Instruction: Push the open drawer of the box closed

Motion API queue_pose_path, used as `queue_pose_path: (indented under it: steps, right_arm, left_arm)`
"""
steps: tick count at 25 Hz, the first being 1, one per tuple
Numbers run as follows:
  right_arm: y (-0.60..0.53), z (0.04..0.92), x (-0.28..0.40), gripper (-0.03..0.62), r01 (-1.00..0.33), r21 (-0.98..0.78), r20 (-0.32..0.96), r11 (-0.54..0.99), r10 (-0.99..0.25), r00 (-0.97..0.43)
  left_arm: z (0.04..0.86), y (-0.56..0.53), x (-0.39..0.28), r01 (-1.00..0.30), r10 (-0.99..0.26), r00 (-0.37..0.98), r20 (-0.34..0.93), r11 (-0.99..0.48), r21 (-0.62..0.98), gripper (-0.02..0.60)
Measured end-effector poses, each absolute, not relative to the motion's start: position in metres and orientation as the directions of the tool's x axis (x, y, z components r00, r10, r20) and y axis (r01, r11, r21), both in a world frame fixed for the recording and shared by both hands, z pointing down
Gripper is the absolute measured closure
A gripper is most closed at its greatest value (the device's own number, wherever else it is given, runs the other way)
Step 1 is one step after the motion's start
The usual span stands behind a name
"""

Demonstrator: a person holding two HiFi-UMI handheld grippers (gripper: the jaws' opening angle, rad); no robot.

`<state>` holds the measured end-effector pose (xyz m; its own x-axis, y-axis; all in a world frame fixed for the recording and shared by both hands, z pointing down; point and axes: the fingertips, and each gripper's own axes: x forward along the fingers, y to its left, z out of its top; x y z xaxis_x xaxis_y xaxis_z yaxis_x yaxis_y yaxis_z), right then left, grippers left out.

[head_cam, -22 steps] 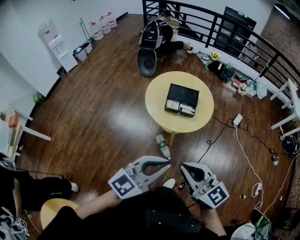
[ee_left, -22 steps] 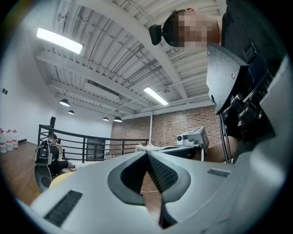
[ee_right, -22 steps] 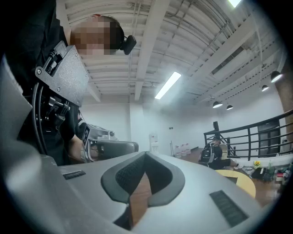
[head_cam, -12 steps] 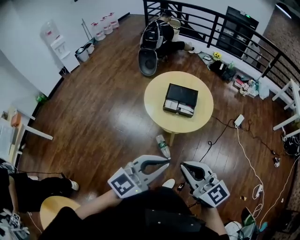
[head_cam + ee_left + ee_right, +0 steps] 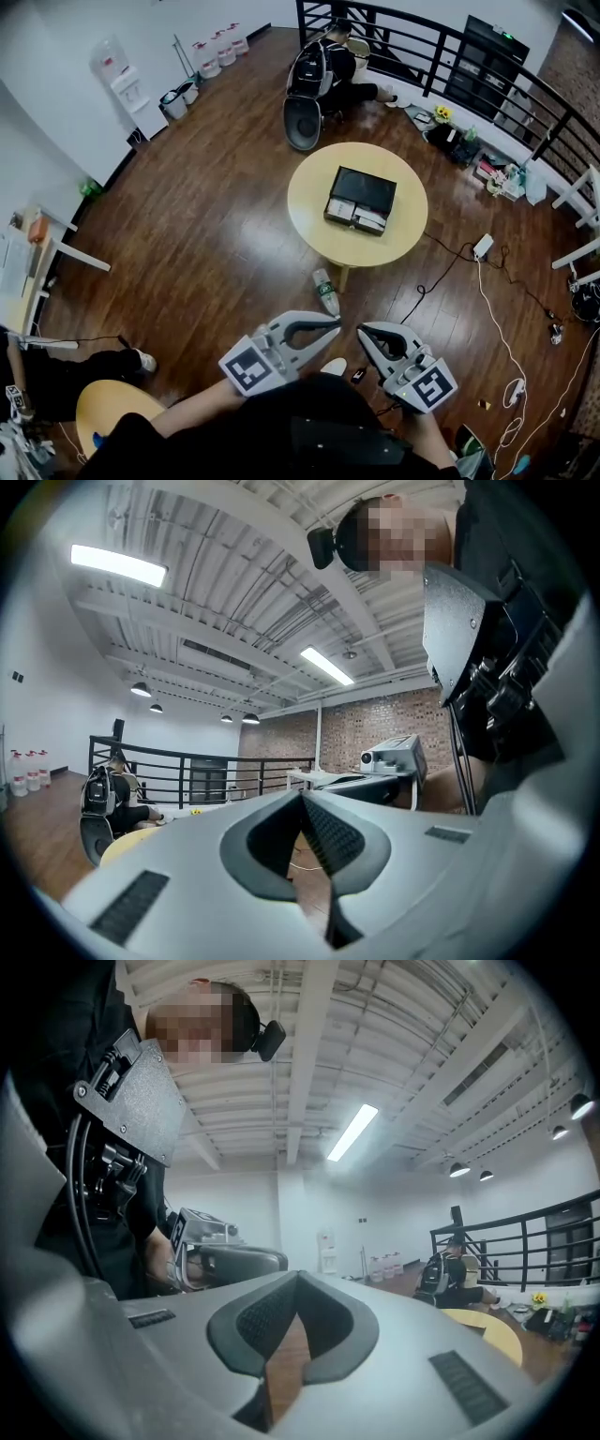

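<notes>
A black box (image 5: 364, 191) lies on the round pale wooden table (image 5: 314, 192) in the middle of the head view. Its drawer (image 5: 357, 217) stands pulled out on the side nearer me, with white contents showing. Both grippers hang low in front of my body, far short of the table, with their tips pointing toward each other. My left gripper (image 5: 336, 324) is shut, its jaws meeting at the tip (image 5: 302, 795) with nothing between them. My right gripper (image 5: 361, 332) is shut and empty too (image 5: 298, 1277). The table's edge (image 5: 489, 1331) shows at the lower right of the right gripper view.
A plastic bottle (image 5: 325, 292) lies on the wood floor by the table's foot. Cables (image 5: 487, 300) and a power strip (image 5: 483, 246) trail at the right. A person (image 5: 326, 66) sits beyond the table beside a black railing (image 5: 525, 89). A round stool (image 5: 108, 412) stands at my lower left.
Both grippers stay shut and almost in place. The head view has shifted slightly, so the table and room sit a little differently in the frame.
</notes>
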<state>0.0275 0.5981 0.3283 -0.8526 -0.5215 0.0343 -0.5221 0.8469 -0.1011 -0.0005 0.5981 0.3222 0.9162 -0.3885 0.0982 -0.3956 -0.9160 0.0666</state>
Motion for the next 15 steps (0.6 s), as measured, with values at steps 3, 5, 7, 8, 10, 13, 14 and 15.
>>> queue_pose_path:
  steps: [3,5,7,8,10,13,14,15]
  right_arm:
    - [0.593,0.327,0.044,0.585,-0.505,-0.102,0.037,0.857,-0.505,-0.863]
    - [0.588,0.327,0.051,0.585,-0.493,-0.104,0.038,0.864,-0.492,-0.870]
    - [0.583,0.329,0.053,0.585,-0.487,-0.113,0.038,0.866,-0.486,-0.873]
    - [0.580,0.330,0.052,0.585,-0.485,-0.116,0.042,0.867,-0.484,-0.874]
    - [0.572,0.330,0.046,0.585,-0.479,-0.112,0.052,0.871,-0.476,-0.878]
    - [0.554,0.331,0.035,0.585,-0.487,-0.096,0.057,0.868,-0.483,-0.874]
    - [0.547,0.332,0.031,0.585,-0.490,-0.095,0.055,0.866,-0.487,-0.872]
    - [0.540,0.333,0.027,0.585,-0.492,-0.094,0.052,0.866,-0.489,-0.871]
  left_arm:
    - [0.320,0.594,0.019,-0.402,-0.395,0.913,0.098,-0.913,0.066,0.552]
    - [0.317,0.589,0.028,-0.409,-0.403,0.911,0.093,-0.910,0.070,0.552]
    - [0.317,0.583,0.030,-0.413,-0.407,0.908,0.096,-0.908,0.066,0.552]
    - [0.317,0.580,0.030,-0.414,-0.407,0.908,0.097,-0.908,0.063,0.552]
    - [0.317,0.571,0.026,-0.416,-0.409,0.907,0.097,-0.907,0.060,0.552]
    - [0.319,0.553,0.016,-0.414,-0.408,0.908,0.091,-0.907,0.070,0.552]
    - [0.321,0.546,0.012,-0.412,-0.406,0.910,0.089,-0.908,0.072,0.552]
    - [0.324,0.539,0.009,-0.409,-0.403,0.911,0.088,-0.910,0.069,0.552]
